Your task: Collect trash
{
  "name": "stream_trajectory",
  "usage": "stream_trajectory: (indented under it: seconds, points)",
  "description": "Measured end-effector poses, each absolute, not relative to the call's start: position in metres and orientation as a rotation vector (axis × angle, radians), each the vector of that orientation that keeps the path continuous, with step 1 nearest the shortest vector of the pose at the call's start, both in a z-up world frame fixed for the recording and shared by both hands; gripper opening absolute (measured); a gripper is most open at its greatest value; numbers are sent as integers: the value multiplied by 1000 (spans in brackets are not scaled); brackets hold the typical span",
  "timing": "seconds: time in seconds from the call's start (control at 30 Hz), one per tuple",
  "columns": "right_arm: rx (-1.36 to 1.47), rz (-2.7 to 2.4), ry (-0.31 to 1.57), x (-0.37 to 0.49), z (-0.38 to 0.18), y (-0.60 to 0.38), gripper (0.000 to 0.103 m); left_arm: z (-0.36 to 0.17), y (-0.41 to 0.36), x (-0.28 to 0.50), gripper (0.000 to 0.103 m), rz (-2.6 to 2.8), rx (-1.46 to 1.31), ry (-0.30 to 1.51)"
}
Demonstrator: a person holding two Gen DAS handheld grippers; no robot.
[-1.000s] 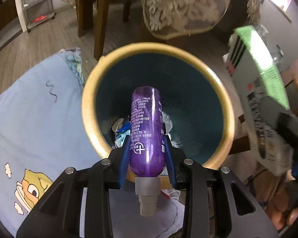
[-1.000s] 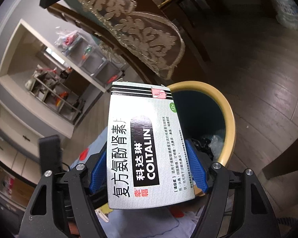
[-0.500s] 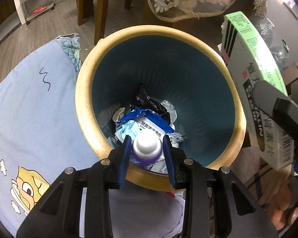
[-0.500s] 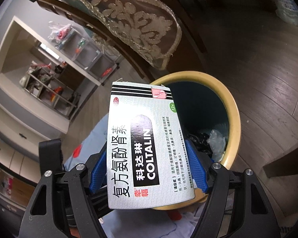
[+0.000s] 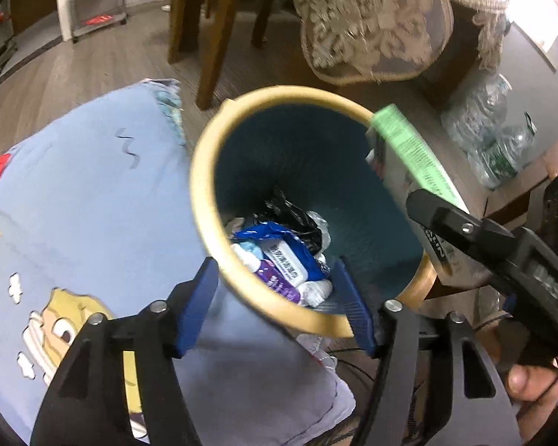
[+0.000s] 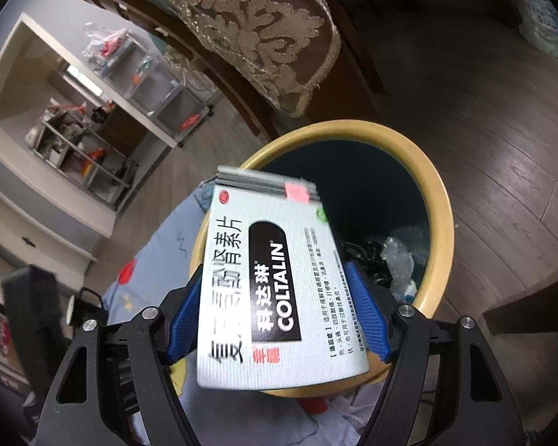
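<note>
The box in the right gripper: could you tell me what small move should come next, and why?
Probably carry the box further over the bin and release. The right gripper holds it above the near rim; the purple bottle already lies inside.

Purple bottle (image 5: 279,280) half buried among bin (image 5: 204,171) trash; box's (image 6: 279,282) far end blurred.
</note>
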State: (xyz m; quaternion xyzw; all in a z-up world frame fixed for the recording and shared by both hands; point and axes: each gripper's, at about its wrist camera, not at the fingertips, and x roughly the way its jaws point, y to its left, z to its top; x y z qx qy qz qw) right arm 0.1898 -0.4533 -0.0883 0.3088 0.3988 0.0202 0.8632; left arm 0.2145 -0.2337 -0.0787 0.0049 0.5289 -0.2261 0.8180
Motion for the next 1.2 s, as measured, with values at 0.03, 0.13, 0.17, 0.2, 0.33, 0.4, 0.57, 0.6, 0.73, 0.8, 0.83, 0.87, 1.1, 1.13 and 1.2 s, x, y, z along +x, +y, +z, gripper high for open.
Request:
stream_trajectory:
  seconds: [0.03,0.13,0.17,0.2,0.33,0.4,0.57,0.6,0.73,0.8,0.83,0.87,1.1,1.13,1.2]
  points:
    - [641,40,842,191,-90,-452,74,-76,-229,212,65,-478,5,1117]
    - [619,33,852,193,-91,-450,77,-68,-218,205,69,-468,-14,1092]
    - [613,31,854,194,-92,-449,79,-65,-215,202,70,-465,-22,1085]
    - [605,30,857,194,-91,-448,79,-62,-211,199,72,-461,-32,1075]
    - [584,29,846,192,-86,-446,80,-53,-200,184,78,-441,-60,1044]
    - [580,28,830,188,-83,-446,80,-50,-196,177,81,-437,-73,1033]
    - [557,43,784,176,-66,-446,81,-41,-193,159,90,-429,-63,996]
    - [549,47,776,173,-61,-445,82,-39,-192,156,93,-426,-61,986]
    - [499,69,740,156,-42,-440,86,-28,-188,144,97,-416,-47,934]
    - [467,75,731,147,-32,-438,90,-21,-187,137,97,-401,-33,894]
    - [450,74,729,143,-28,-438,91,-17,-186,134,97,-394,-28,874]
    - [437,72,728,140,-25,-437,92,-13,-184,131,97,-390,-27,857]
    - [302,60,748,111,-10,-433,94,3,-180,112,97,-381,-44,789]
    - [283,59,750,107,-9,-432,94,5,-181,108,97,-379,-43,787]
    - [255,57,749,99,-8,-429,94,5,-183,104,97,-379,-38,789]
